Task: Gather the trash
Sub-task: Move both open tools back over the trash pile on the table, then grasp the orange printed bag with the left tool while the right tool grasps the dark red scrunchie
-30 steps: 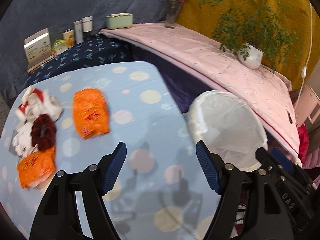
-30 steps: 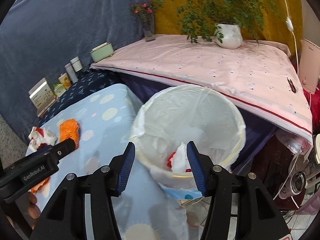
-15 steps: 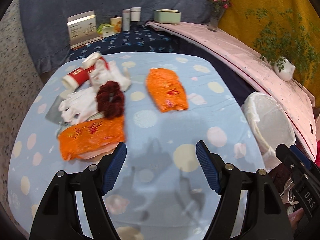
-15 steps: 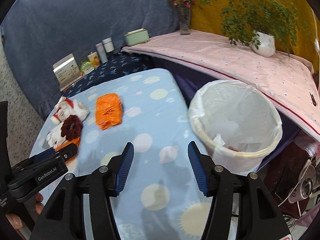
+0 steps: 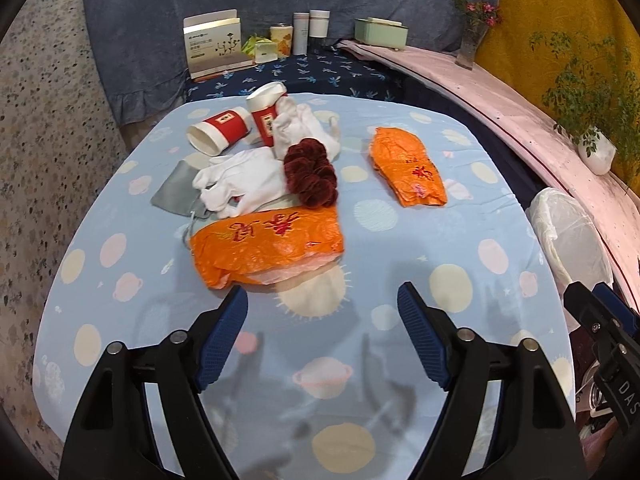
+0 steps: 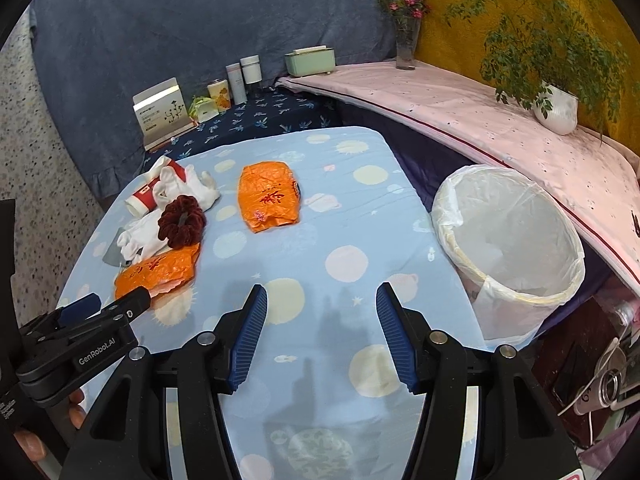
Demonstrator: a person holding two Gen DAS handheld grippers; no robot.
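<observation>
On the blue spotted tablecloth (image 5: 400, 248) lie two orange wrappers: a near one (image 5: 267, 245) just ahead of my left gripper (image 5: 322, 330) and a far one (image 5: 408, 172). Behind the near wrapper lie white gloves (image 5: 244, 180), a dark red scrunchie (image 5: 311, 176), a grey pouch (image 5: 176, 192) and two red-and-white paper cups (image 5: 220, 130). The white-lined trash bin (image 6: 508, 248) stands off the table's right edge. My left gripper is open and empty. My right gripper (image 6: 322, 334) is open and empty above the table's near middle; the far wrapper (image 6: 269, 196) lies ahead of it.
A dark blue shelf (image 5: 304, 74) behind the table holds a card box (image 5: 214, 46), jars and a green box (image 5: 380, 32). A pink-covered ledge (image 6: 480, 112) on the right holds a vase and a potted plant (image 6: 556, 108). Cables and devices (image 6: 608, 384) lie low right.
Both grippers have swung left from the trash bin toward the table's trash pile. The right gripper has pulled away from above the bin. Both stayed open.
</observation>
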